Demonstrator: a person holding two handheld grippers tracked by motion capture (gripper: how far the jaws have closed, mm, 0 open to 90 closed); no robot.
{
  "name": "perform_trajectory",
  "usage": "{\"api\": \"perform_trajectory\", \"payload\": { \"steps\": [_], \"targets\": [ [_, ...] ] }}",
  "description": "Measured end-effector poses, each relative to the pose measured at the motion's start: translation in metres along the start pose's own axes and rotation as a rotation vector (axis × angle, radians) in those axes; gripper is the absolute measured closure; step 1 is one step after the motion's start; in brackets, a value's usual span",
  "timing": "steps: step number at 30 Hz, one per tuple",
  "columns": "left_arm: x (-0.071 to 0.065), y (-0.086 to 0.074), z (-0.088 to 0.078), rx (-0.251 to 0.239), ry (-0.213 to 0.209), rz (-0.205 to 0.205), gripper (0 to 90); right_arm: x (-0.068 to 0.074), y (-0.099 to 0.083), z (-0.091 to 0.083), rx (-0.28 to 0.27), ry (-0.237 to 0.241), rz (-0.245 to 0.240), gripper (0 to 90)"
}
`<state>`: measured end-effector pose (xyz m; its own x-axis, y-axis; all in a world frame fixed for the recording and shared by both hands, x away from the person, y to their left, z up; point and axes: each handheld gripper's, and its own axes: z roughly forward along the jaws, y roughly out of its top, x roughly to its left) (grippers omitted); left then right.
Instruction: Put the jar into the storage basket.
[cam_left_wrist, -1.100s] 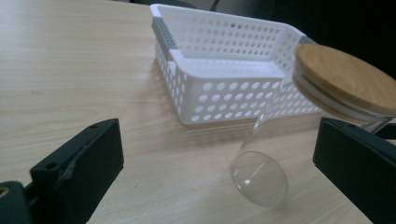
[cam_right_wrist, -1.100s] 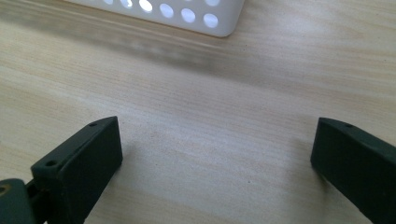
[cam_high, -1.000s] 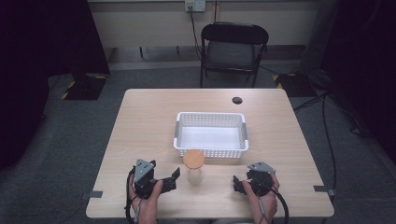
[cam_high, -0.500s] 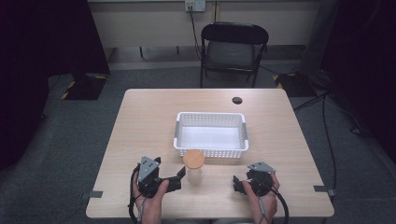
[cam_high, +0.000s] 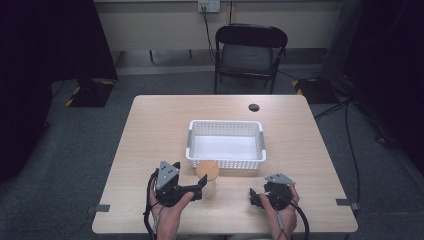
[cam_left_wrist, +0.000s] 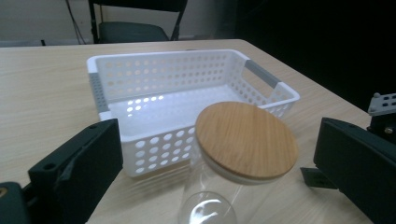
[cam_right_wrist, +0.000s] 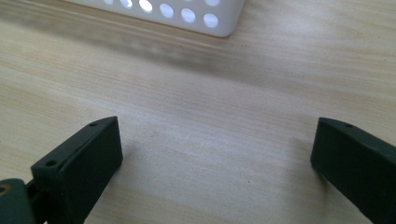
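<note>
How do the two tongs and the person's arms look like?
Both the left tongs and the right tongs are black, with two blocky jaws. Each carries a grey three-cornered plate on top and trails a black cable. The forearms are bare, with no sleeves in view.

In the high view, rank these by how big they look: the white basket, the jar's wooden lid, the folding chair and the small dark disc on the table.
1. Folding chair, though it stands farther off than the table.
2. White basket, close behind it.
3. Jar's wooden lid.
4. Small dark disc.
</note>
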<state>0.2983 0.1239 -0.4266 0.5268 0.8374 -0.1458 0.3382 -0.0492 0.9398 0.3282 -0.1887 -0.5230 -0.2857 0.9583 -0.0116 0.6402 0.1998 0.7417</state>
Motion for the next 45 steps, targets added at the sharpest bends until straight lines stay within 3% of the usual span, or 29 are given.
{"api": "perform_trajectory", "payload": {
  "steps": [17, 22, 27, 36, 45],
  "targets": [
    [-0.014, 0.001, 0.022, 0.017, -0.059, 0.064, 1.0, 0.0, 0.0, 0.0, 0.0, 0.0, 0.0, 1.2],
    [-0.017, -0.004, 0.029, 0.043, -0.049, 0.086, 1.7, 0.0, 0.0, 0.0, 0.0, 0.0, 0.0, 1.2],
    [-0.014, -0.009, 0.033, 0.06, -0.034, 0.065, 5.3, 0.0, 0.0, 0.0, 0.0, 0.0, 0.0, 1.2],
    [-0.012, -0.018, 0.043, 0.11, -0.026, 0.097, 10.0, 0.0, 0.0, 0.0, 0.0, 0.0, 0.0, 1.2],
    [-0.012, -0.025, 0.049, 0.133, -0.011, 0.103, 11.8, 0.0, 0.0, 0.0, 0.0, 0.0, 0.0, 1.2]
  ]
}}
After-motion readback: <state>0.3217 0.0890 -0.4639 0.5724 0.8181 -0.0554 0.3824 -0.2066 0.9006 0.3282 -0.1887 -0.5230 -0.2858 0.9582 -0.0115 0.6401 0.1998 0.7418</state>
